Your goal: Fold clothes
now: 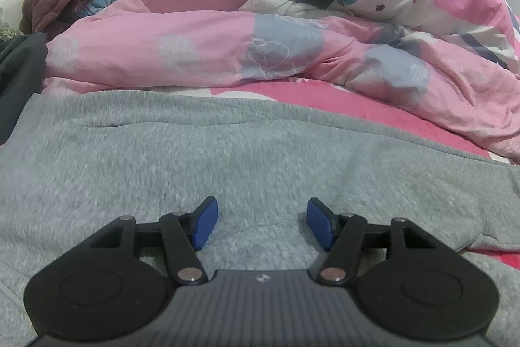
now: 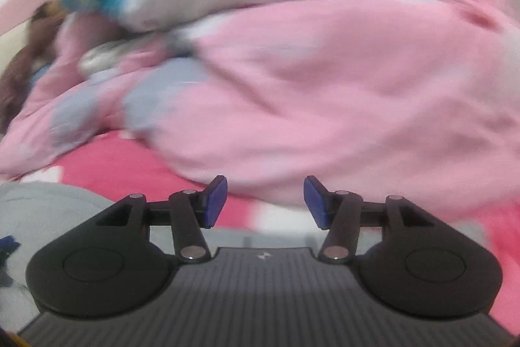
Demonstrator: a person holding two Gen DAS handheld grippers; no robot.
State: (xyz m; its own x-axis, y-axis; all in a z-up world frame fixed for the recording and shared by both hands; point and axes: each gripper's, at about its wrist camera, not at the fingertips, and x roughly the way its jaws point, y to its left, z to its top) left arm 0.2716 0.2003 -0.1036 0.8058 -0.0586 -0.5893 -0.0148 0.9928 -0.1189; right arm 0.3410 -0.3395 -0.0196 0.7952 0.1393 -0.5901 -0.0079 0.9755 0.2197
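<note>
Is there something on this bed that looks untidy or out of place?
Yes. The pink quilt lies bunched in a heap behind the flat grey garment, and a brown garment is crumpled at the headboard. Nothing looks damaged or spilled.

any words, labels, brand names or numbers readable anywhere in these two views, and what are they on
No readable text in either view.
Left hand-held gripper: a small pale emblem on its grey body, a symbol only, no letters.
Right hand-held gripper: the same small emblem, no letters.
Pink quilt: flower and shell prints only, no words.
Grey garment: no label or print visible.
The right wrist view is motion-blurred, so any small print there could not be read.
</note>
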